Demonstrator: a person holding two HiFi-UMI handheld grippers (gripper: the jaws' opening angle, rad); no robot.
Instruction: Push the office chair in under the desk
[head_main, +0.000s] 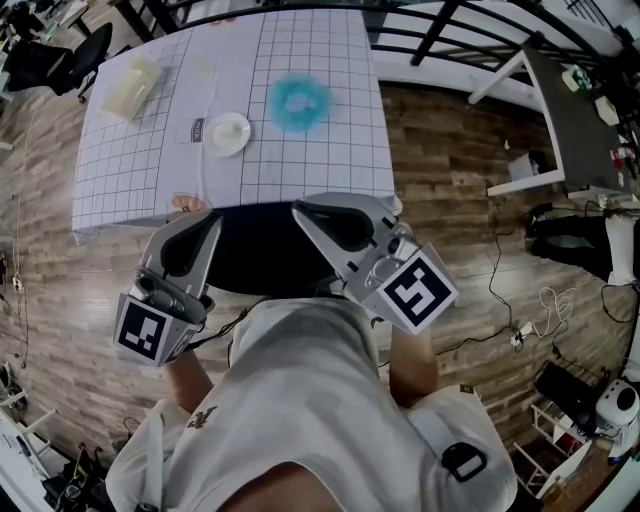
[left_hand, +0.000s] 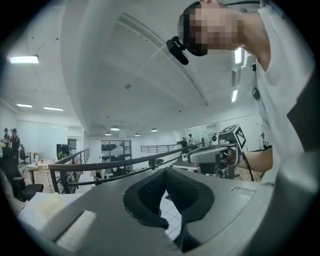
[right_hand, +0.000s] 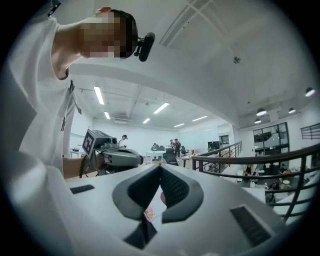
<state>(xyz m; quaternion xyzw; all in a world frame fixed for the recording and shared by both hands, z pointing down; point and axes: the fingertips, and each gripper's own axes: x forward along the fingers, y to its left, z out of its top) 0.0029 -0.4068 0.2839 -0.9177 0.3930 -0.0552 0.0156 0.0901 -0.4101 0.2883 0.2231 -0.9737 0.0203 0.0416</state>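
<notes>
The black office chair (head_main: 262, 252) shows as a dark oval at the near edge of the desk (head_main: 330, 165), partly tucked below its grid-patterned cloth. My left gripper (head_main: 212, 220) is over the chair's left side and my right gripper (head_main: 298, 209) over its right side, both tips pointing toward the desk edge. Each is shut with nothing between its jaws. I cannot tell whether either touches the chair. In the left gripper view the closed jaws (left_hand: 167, 170) point level over the desk, with the right gripper (left_hand: 216, 155) off to the side. The right gripper view shows its closed jaws (right_hand: 160, 165) and the left gripper (right_hand: 112, 156).
On the desk sit a white bowl (head_main: 228, 133), a blue fuzzy thing (head_main: 298, 102) and a beige block (head_main: 132, 88). A white side table (head_main: 560, 110) and floor cables (head_main: 520, 330) are at the right. Another black chair (head_main: 60, 60) stands far left. A dark railing (head_main: 450, 35) runs behind the desk.
</notes>
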